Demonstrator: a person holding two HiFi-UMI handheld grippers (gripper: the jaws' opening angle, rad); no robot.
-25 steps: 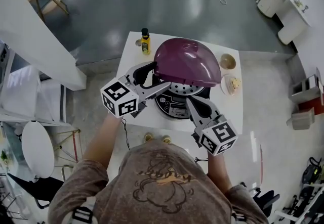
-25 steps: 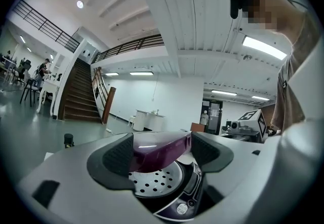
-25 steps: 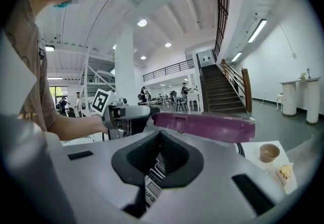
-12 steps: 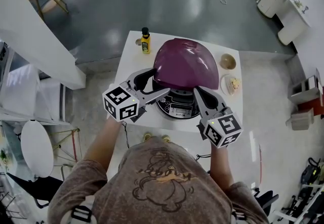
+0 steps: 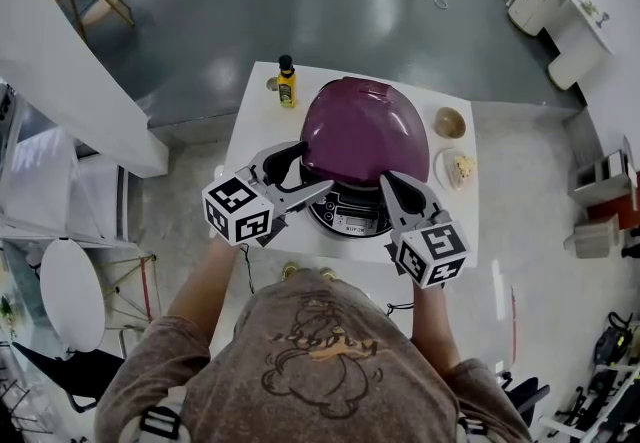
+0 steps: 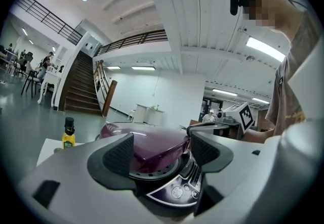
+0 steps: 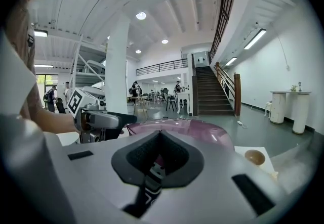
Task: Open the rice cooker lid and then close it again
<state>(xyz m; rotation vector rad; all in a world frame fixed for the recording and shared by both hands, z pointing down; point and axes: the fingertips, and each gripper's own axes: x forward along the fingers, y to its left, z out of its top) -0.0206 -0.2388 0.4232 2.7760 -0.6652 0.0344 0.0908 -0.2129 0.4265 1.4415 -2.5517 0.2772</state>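
The rice cooker stands on a small white table. Its purple lid hangs low over the pot, with a gap still open at the front. In the left gripper view the lid and the perforated inner plate show above the control panel. My left gripper is open at the lid's front left edge, its jaws wide apart on either side of that edge. My right gripper is shut at the lid's front right; its tips meet just before the lid.
A yellow bottle with a black cap stands at the table's far left corner. A small brown bowl and a plate of food sit to the cooker's right. Grey floor surrounds the table.
The lid has swung down from well raised to nearly on the pot. My right gripper has moved forward and up to the lid's front. The left gripper has barely shifted.
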